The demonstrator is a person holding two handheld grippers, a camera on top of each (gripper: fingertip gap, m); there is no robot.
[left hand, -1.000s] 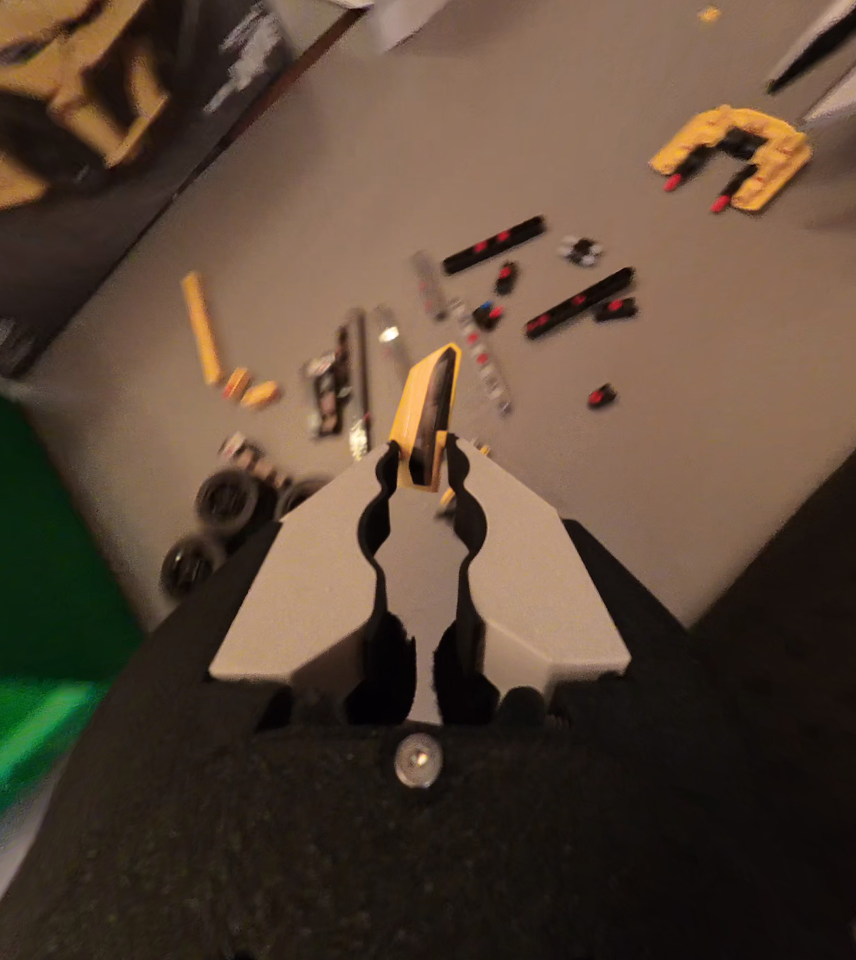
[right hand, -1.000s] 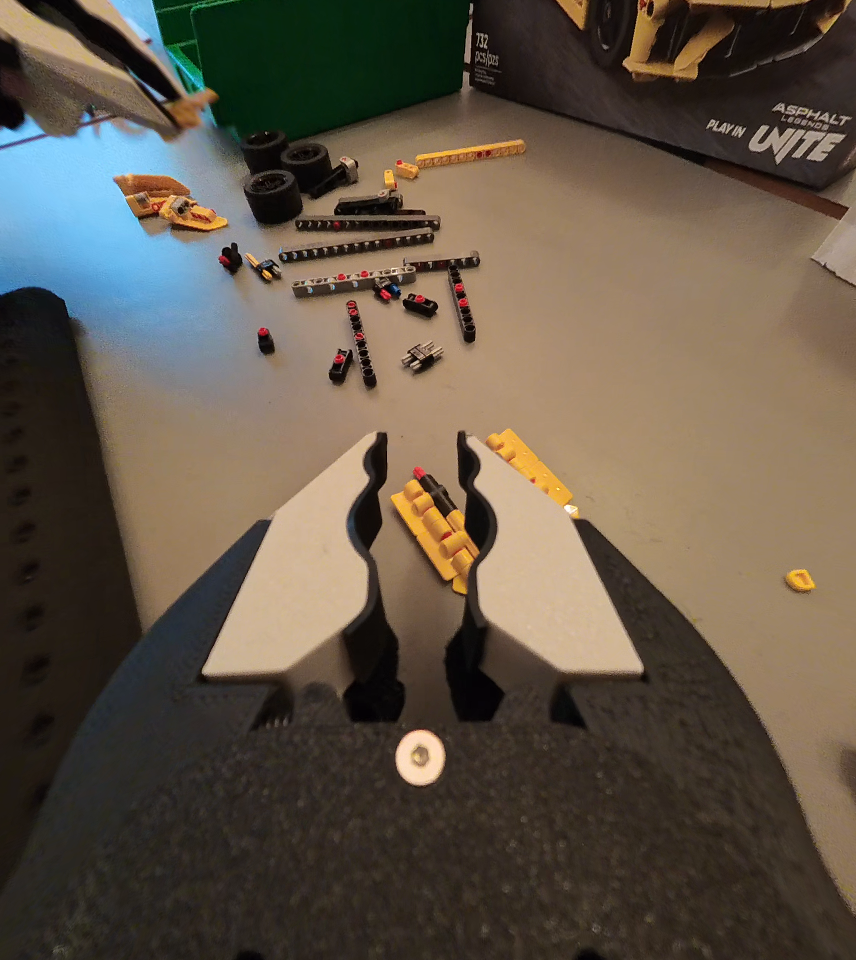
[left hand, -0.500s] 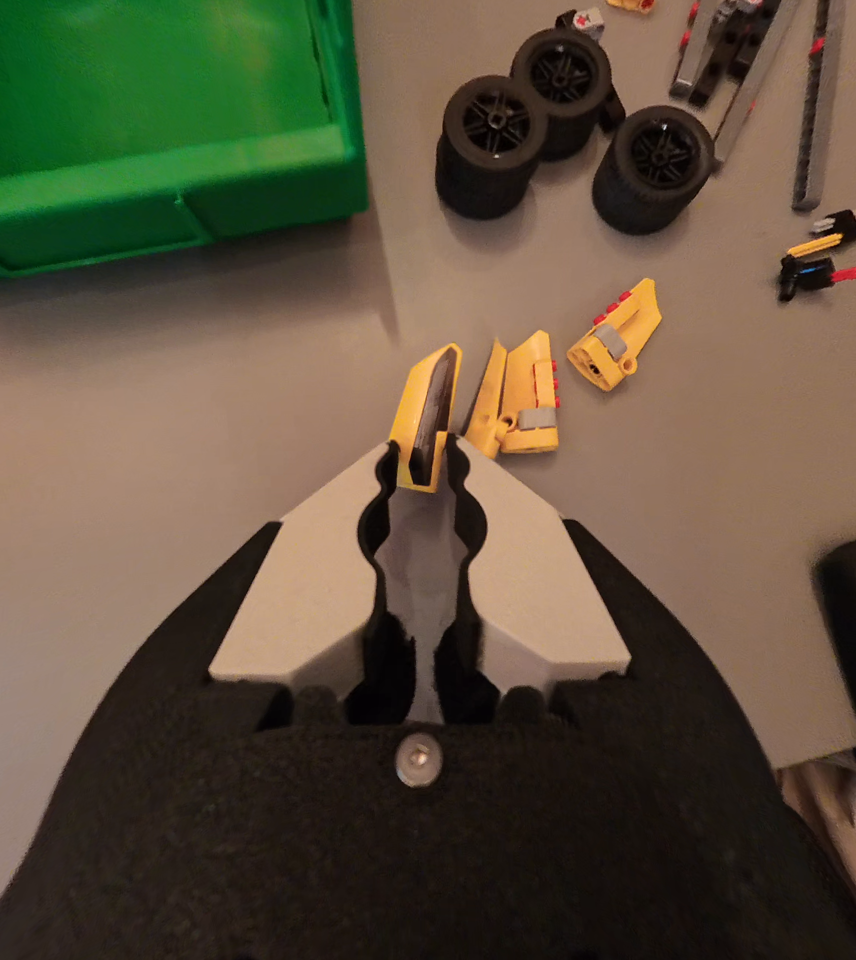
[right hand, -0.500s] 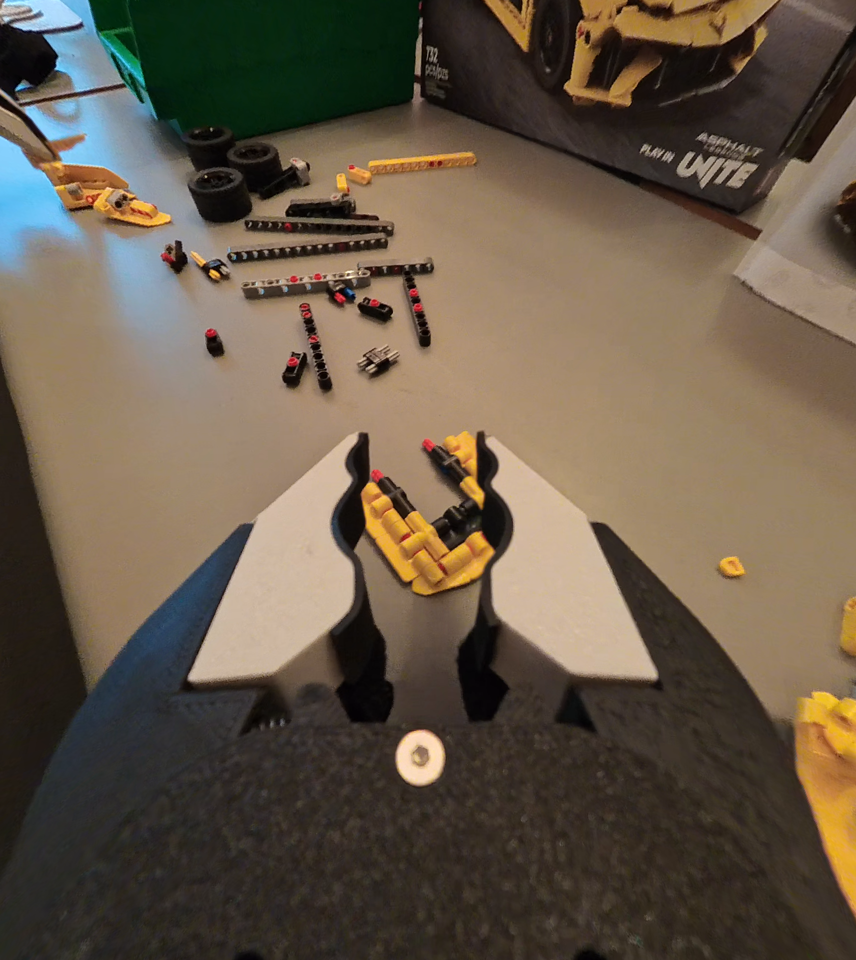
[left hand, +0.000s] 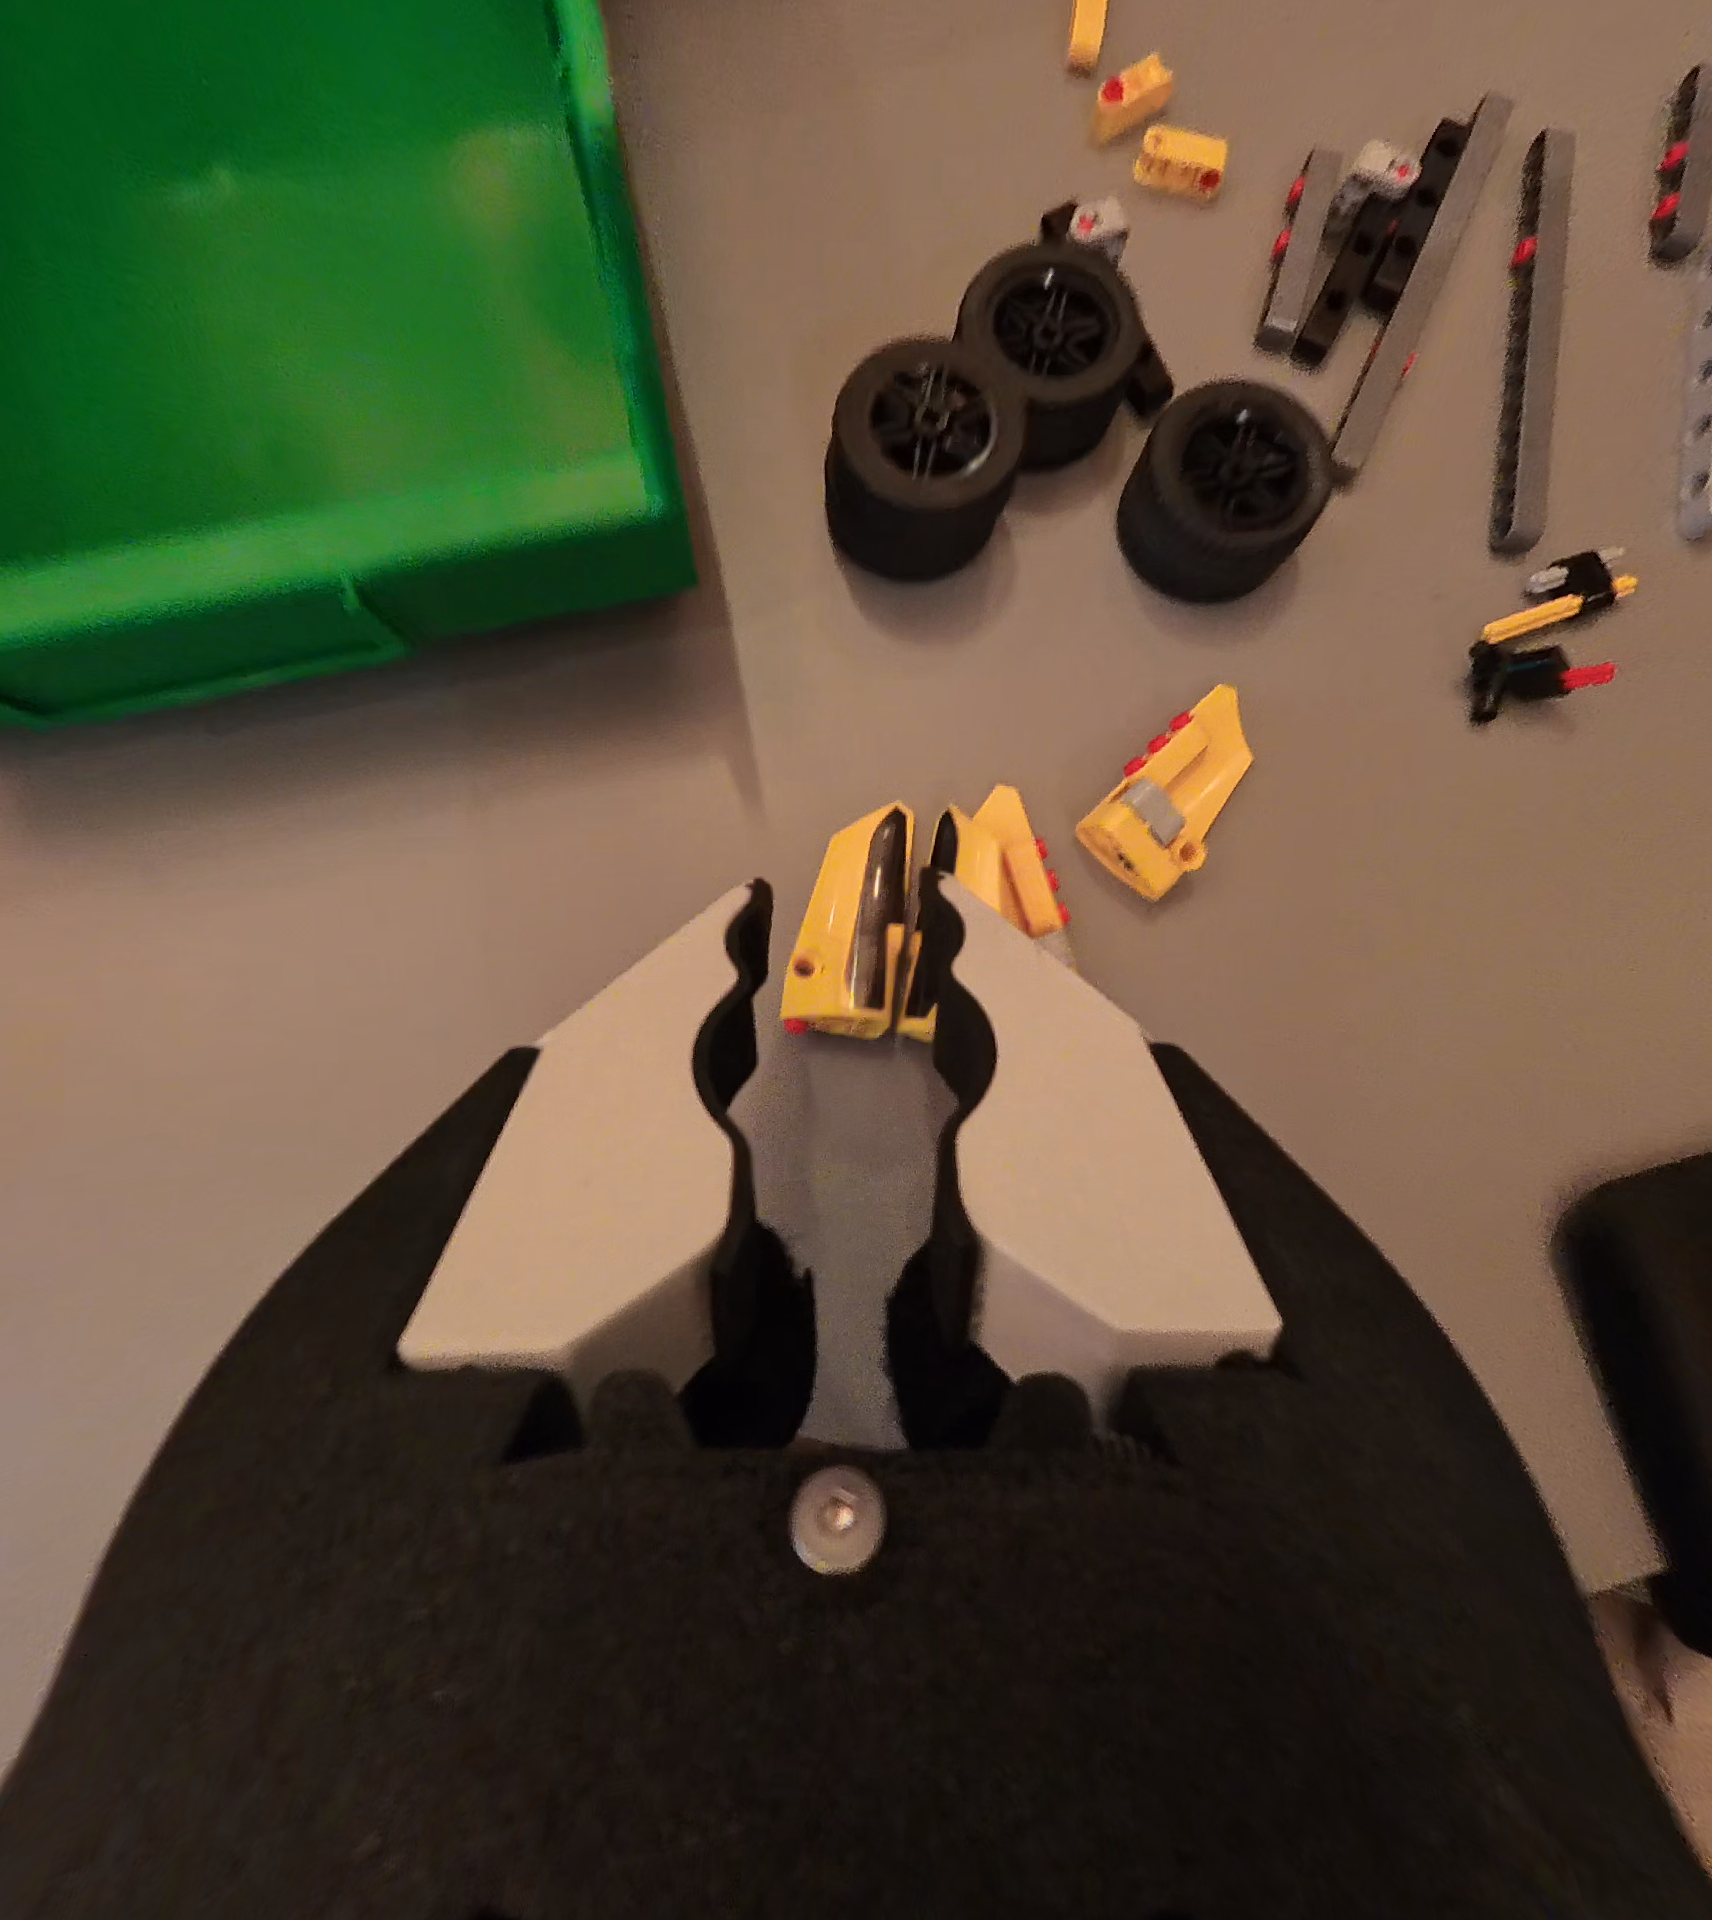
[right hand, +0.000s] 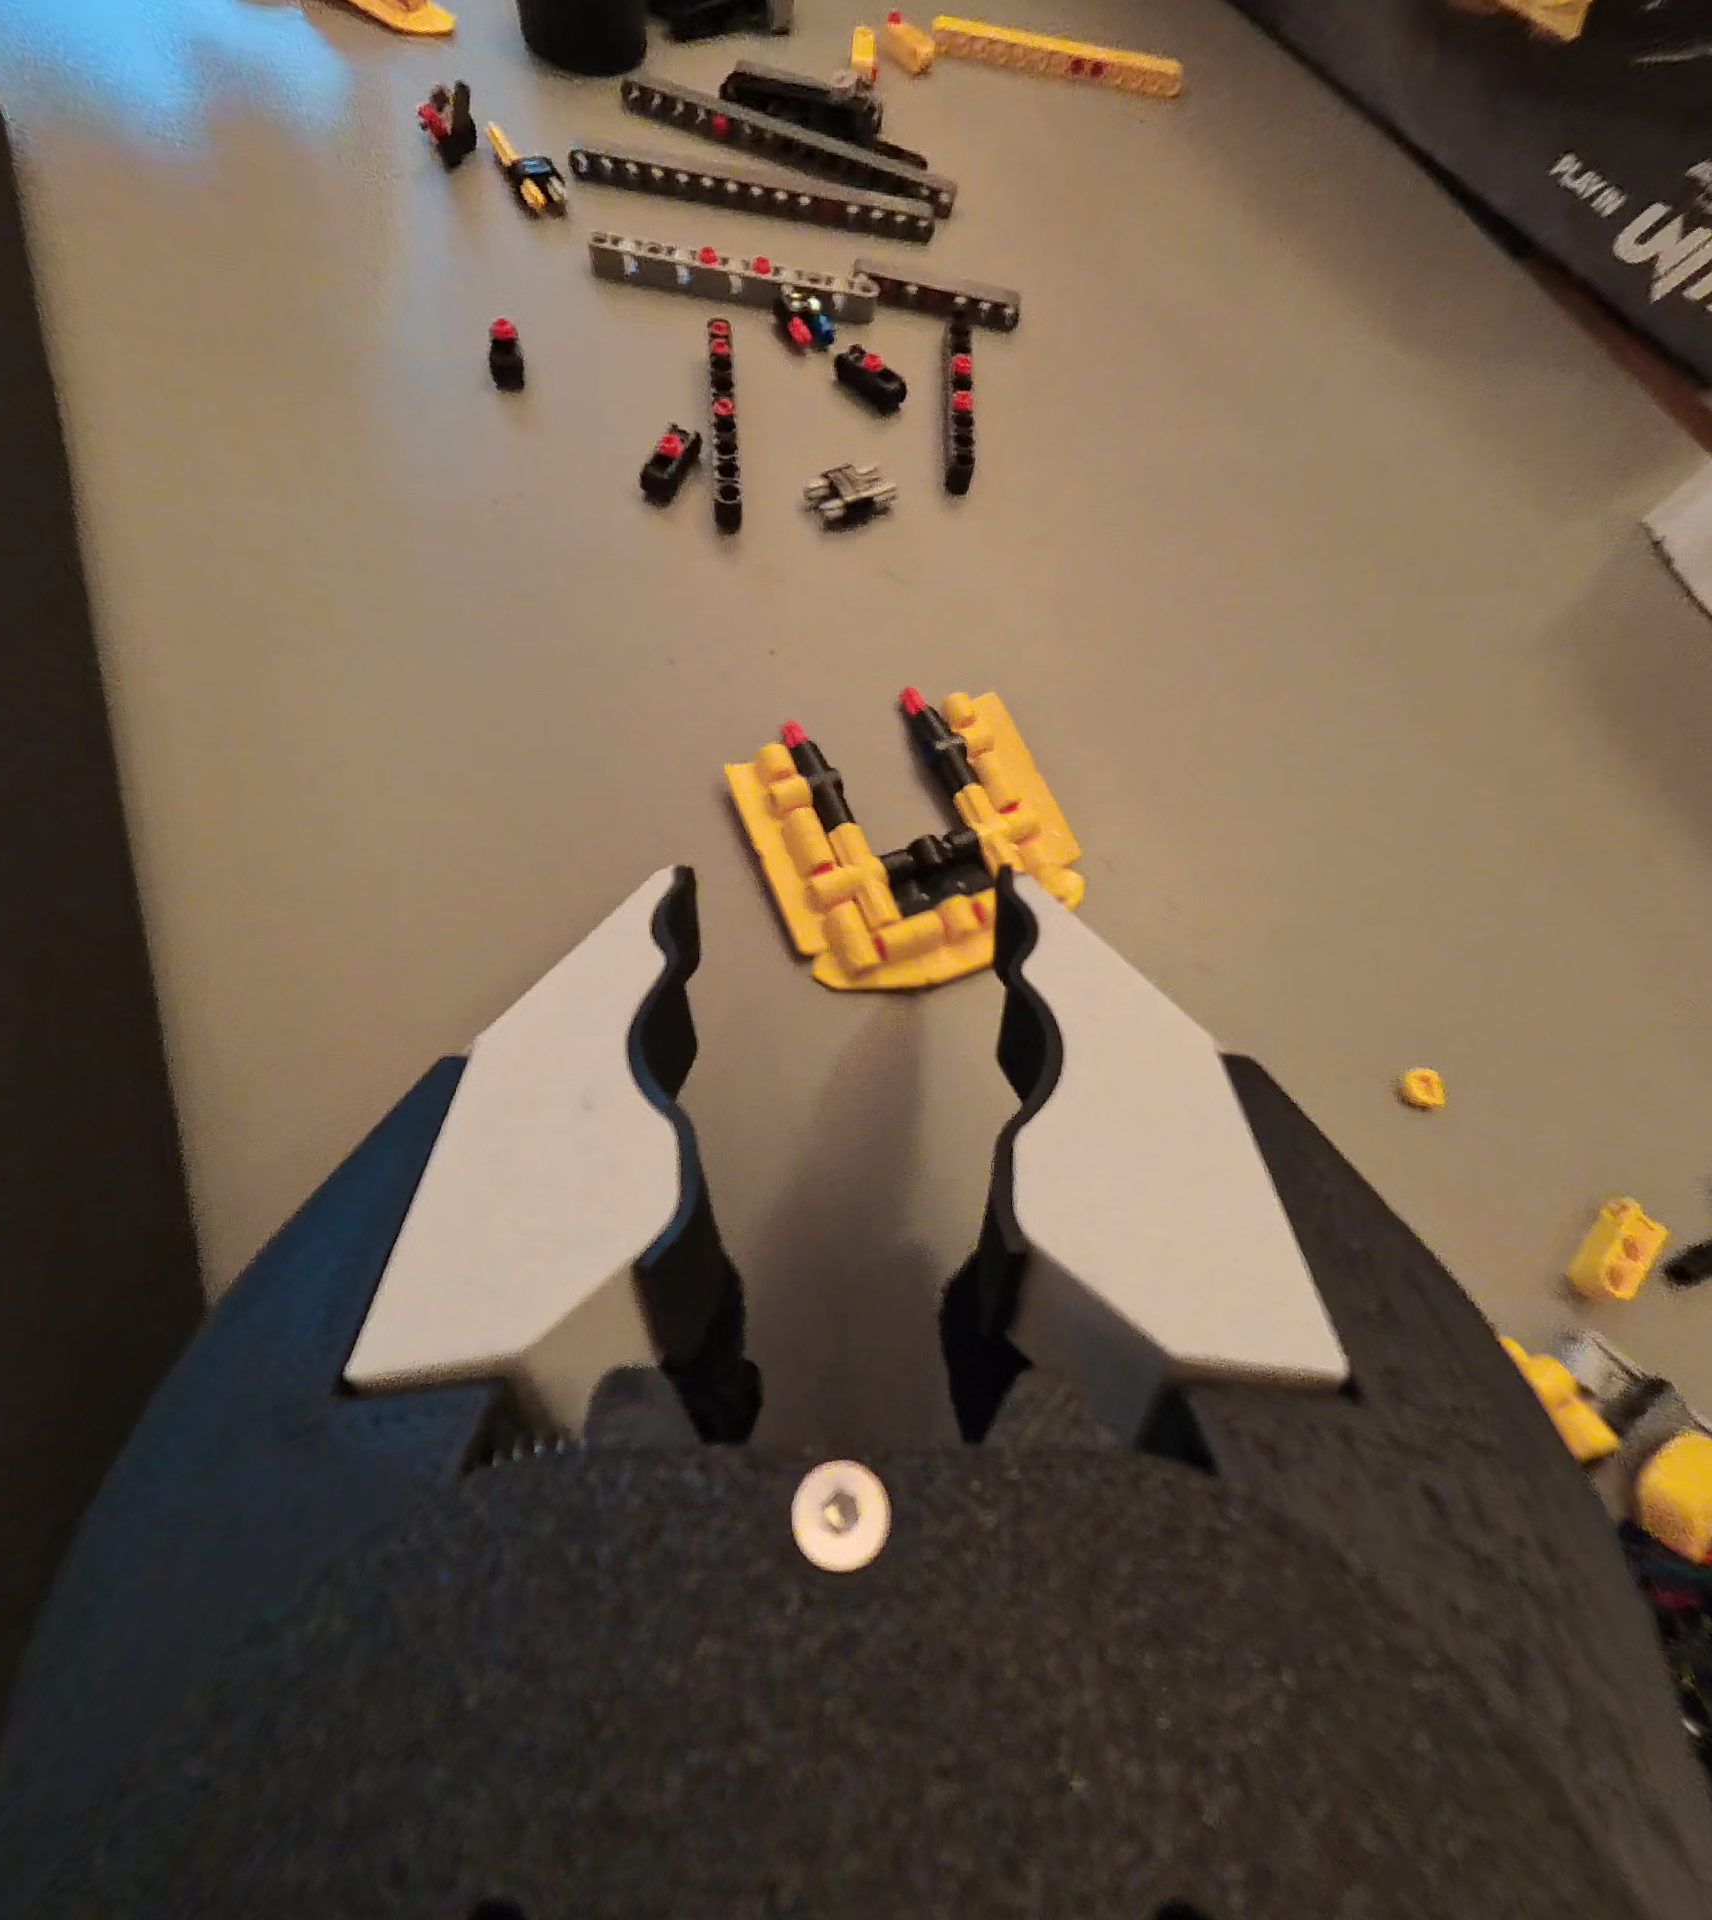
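While white lettering marks the dark box (right hand: 1600, 156), left tongs (left hand: 847, 894) and right tongs (right hand: 841, 883) both apart.

The left tongs (left hand: 841, 894) have two pale grey wedge-shaped fingers (left hand: 613, 1164) with wavy black inner pads, set in a wide, rough-grained black body. A silver hex-socket screw (left hand: 839, 1527) sits at the centre, just behind the fingers. The right tongs (right hand: 844, 883) have the same build: grey fingers (right hand: 540, 1184), black scalloped pads, grainy black housing, one silver screw (right hand: 839, 1515).
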